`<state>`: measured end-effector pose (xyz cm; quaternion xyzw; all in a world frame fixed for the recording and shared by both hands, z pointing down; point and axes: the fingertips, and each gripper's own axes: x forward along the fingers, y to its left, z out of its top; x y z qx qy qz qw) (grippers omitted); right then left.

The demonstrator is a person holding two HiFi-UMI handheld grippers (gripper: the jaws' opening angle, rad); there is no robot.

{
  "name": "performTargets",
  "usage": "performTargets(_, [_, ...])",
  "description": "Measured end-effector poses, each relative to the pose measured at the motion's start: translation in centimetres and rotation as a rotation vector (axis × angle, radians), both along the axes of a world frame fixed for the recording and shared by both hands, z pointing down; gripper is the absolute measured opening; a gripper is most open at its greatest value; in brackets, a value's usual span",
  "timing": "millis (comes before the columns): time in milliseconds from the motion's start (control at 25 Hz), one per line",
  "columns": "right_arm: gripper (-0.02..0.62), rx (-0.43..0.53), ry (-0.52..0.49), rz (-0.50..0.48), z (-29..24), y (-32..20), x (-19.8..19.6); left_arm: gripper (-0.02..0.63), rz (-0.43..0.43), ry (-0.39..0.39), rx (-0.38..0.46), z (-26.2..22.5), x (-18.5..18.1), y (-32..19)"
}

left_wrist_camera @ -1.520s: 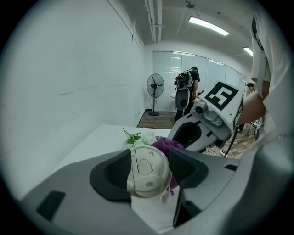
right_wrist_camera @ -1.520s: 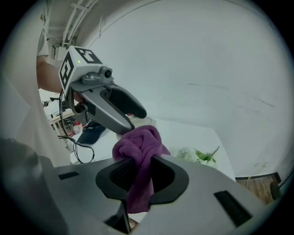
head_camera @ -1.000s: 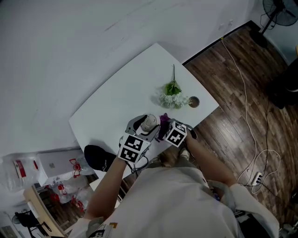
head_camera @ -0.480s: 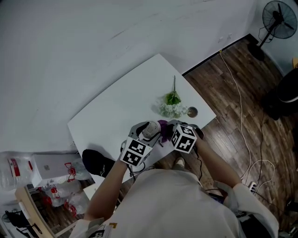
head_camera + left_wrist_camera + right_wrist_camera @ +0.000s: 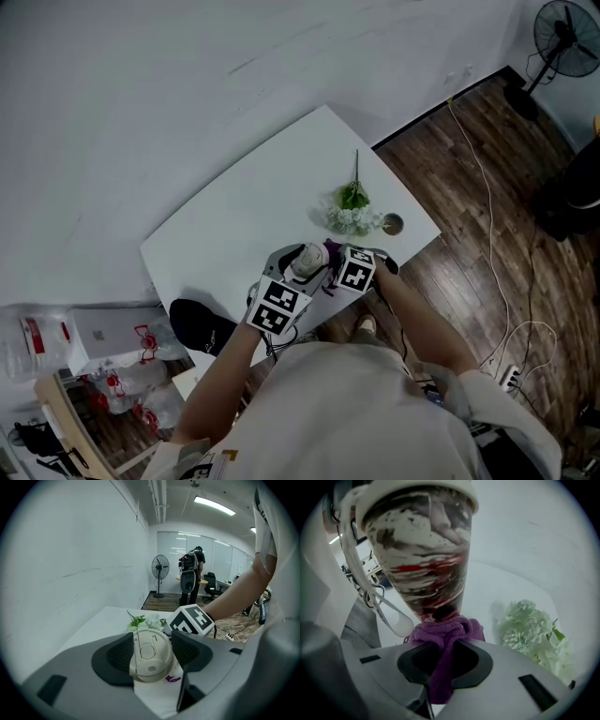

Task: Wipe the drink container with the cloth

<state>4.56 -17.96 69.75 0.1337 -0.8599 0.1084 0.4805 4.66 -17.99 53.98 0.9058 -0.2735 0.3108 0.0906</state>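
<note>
Your left gripper (image 5: pixel 151 655) is clamped on the lidded drink cup (image 5: pixel 421 559), one pad on each side just under its cream lid (image 5: pixel 149 652). Your right gripper (image 5: pixel 443 662) pinches a purple cloth (image 5: pixel 446 629), and the bunched cloth touches the cup's narrow base. The cup is patterned in brown, red and white; a purple mark on its white side may be a letter, but too little shows to read it. Both grippers are at the near edge of the white bench (image 5: pixel 239 216), near a white flower sprig (image 5: pixel 353 217).
</note>
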Motion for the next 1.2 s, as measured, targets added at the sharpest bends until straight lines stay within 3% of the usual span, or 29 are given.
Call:
performTargets(120, [0.087,-0.005,-0.014,0.046,0.1,0.8,-0.1,0.267,-0.001,-0.001,-0.001,0.0,0.0,-0.1])
performTargets(280, [0.087,0.021,-0.007,-0.041,-2.1,3.3,-0.1,0.267,-0.006,-0.009,0.000,0.2,0.0,-0.1])
performTargets(440, [0.087,0.071,-0.058,-0.041,-8.1,3.8,-0.2,0.268,-0.002,-0.001,-0.001,0.1,-0.1,0.0])
performTargets(600, [0.089,0.129,0.012,-0.108,-10.4,3.3,0.8,0.267,-0.010,0.000,0.001,0.1,-0.2,0.0])
performTargets(680, [0.089,0.126,0.014,-0.118,-10.1,2.7,1.0,0.267,-0.004,-0.003,-0.006,0.1,0.0,0.1])
performTargets(840, [0.091,0.069,-0.052,-0.027,-8.5,0.5,0.8,0.267,-0.003,-0.010,0.000,-0.1,0.0,0.0])
performTargets(1080, [0.091,-0.009,0.034,-0.048,-1.4,0.7,0.0,0.267,-0.011,-0.015,0.003,0.0,0.1,0.0])
performTargets(1200, [0.091,0.007,0.032,-0.015,0.3,0.9,-0.3,0.267,-0.014,-0.012,0.003,0.0,0.0,-0.1])
